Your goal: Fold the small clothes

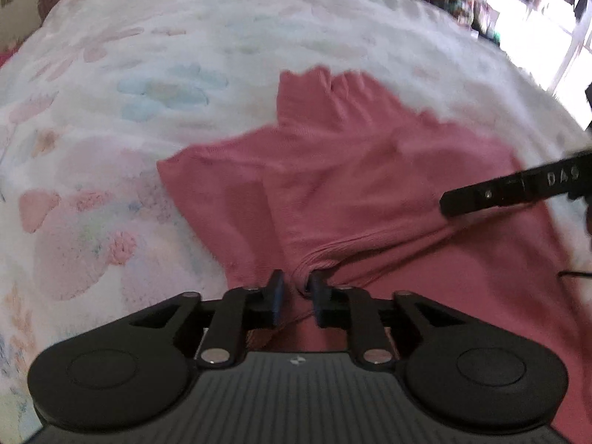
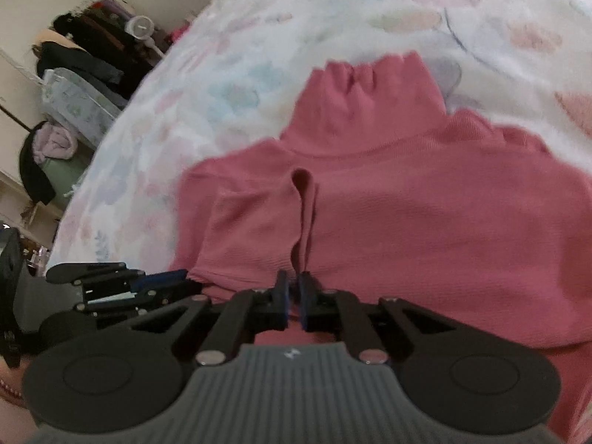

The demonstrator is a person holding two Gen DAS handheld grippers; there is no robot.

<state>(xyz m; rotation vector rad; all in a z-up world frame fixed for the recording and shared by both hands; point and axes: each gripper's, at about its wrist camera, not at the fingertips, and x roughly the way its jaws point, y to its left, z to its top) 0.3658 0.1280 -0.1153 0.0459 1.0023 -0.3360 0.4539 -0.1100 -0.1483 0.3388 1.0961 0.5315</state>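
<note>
Spread over a bed, a fleecy white blanket (image 1: 122, 118) with embossed pastel flowers in pink, pale blue and peach. Lying flat on the blanket, a pink ribbed-knit turtleneck top (image 1: 351, 185), tall collar pointing away from both cameras, its left sleeve folded inward over the body as a rounded crease.

Left of the top's middle, at its near edge: left hand-held gripper (image 1: 296, 298), matte black linkage arms with blue pads, jaws a narrow way apart with a bunched ridge of the pink knit gathered between them; contact of the pads with the cloth hard to make out, so no grip to be claimed. Seen from the right wrist view only as a black and blue linkage (image 2: 122, 285) at the top's left hem, partly cut off by the nearer body.

Right of that, at the foot of the folded sleeve crease: right hand-held gripper (image 2: 294, 299), jaws nearly together, pinching a thin fold of the pink knit. In the left wrist view only one black finger shown over the top's right side, the rest cut off by the frame edge.

Beyond the bed's left edge, dark clothes heaped (image 2: 85, 48), blurred.
</note>
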